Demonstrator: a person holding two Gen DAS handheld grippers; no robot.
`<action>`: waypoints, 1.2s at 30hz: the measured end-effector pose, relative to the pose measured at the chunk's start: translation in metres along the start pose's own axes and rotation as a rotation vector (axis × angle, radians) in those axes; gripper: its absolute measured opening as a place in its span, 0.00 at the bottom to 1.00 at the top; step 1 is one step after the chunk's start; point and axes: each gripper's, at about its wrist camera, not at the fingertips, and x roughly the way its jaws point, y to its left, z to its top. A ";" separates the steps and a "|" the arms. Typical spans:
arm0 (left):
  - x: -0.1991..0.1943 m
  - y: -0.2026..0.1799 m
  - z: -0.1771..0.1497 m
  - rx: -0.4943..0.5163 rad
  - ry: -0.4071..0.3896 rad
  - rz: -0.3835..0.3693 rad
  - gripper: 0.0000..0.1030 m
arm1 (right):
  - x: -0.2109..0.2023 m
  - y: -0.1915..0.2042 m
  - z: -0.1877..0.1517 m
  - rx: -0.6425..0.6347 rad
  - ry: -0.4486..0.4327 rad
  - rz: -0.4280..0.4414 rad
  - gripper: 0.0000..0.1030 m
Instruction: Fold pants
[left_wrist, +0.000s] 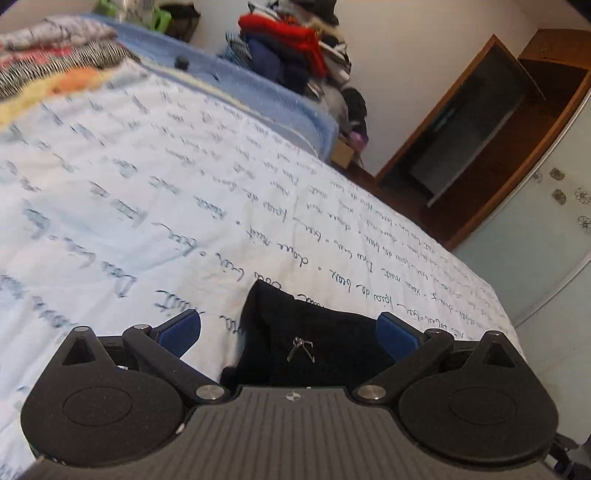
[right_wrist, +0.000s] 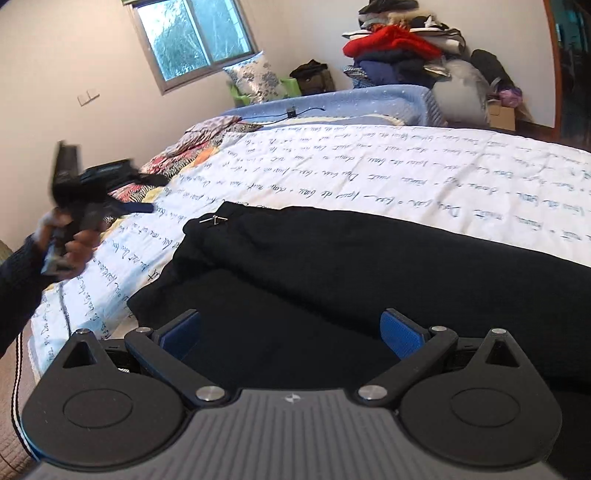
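Black pants (right_wrist: 332, 273) lie spread on the white bedspread (right_wrist: 406, 166) with handwriting print, waist end with a small metal clasp (right_wrist: 214, 220) toward the left. My right gripper (right_wrist: 291, 334) is open, low over the pants, its blue pads on either side of black cloth. In the left wrist view my left gripper (left_wrist: 290, 332) is open above the pants' waist corner (left_wrist: 310, 339) and its clasp (left_wrist: 300, 349). The left gripper also shows blurred in the right wrist view (right_wrist: 92, 184), held in a hand above the bed's left side.
Folded patterned clothes (right_wrist: 207, 140) lie at the bed's head. A second bed with a blue cover (right_wrist: 351, 103) stands beyond, with a pile of clothes (right_wrist: 402, 48) behind it. A wooden wardrobe (left_wrist: 480, 140) stands by the bed's foot.
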 end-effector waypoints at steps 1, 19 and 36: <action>0.012 0.006 0.003 -0.003 0.010 0.012 0.98 | 0.005 0.000 0.000 -0.007 0.008 0.005 1.00; 0.065 -0.032 0.048 0.174 0.081 -0.042 0.44 | 0.055 -0.031 0.017 -0.021 0.067 0.002 1.00; 0.040 -0.102 0.024 0.533 -0.093 0.096 0.26 | 0.069 -0.060 0.049 -0.144 0.039 -0.019 1.00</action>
